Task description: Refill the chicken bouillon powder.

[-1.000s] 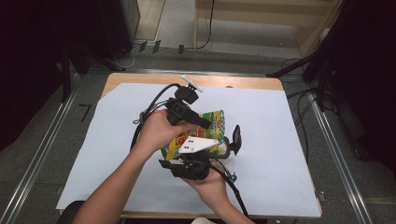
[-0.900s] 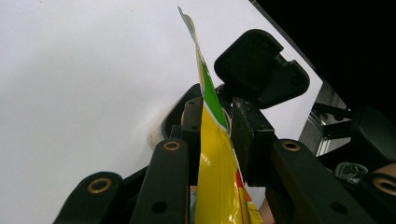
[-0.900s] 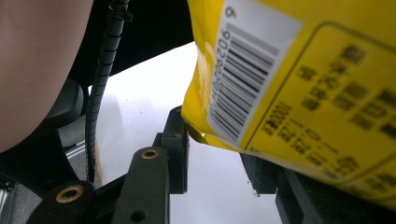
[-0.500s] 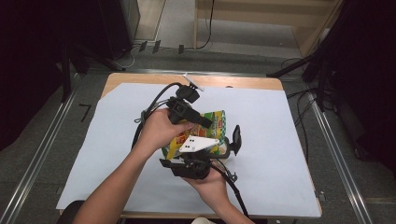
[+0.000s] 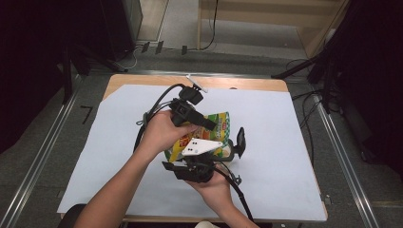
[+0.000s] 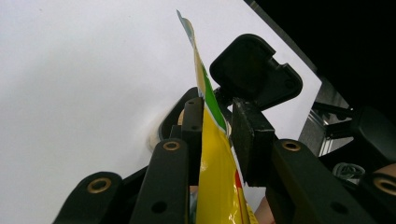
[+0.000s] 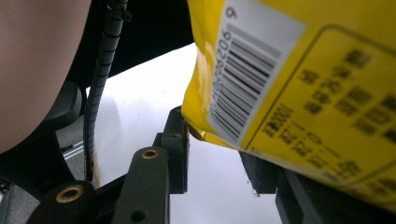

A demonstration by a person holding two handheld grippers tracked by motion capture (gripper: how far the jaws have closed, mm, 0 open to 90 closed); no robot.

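While both hands hold level above the white-covered surface [image 5: 294, 142], a yellow and green snack bag [image 5: 219, 124] hangs between the two tools. The left tool [image 6: 215, 135] has the bag's thin upper edge standing upright between its black jaws, which sit close on either side and pinch it. The right tool [image 7: 219, 154] sits below the bag; the barcode corner of the bag [image 7: 261, 79] drops between its jaws, resting against the left one, though whether they press on it I cannot tell. A black cable [image 7: 100, 79] trails beside that tool.
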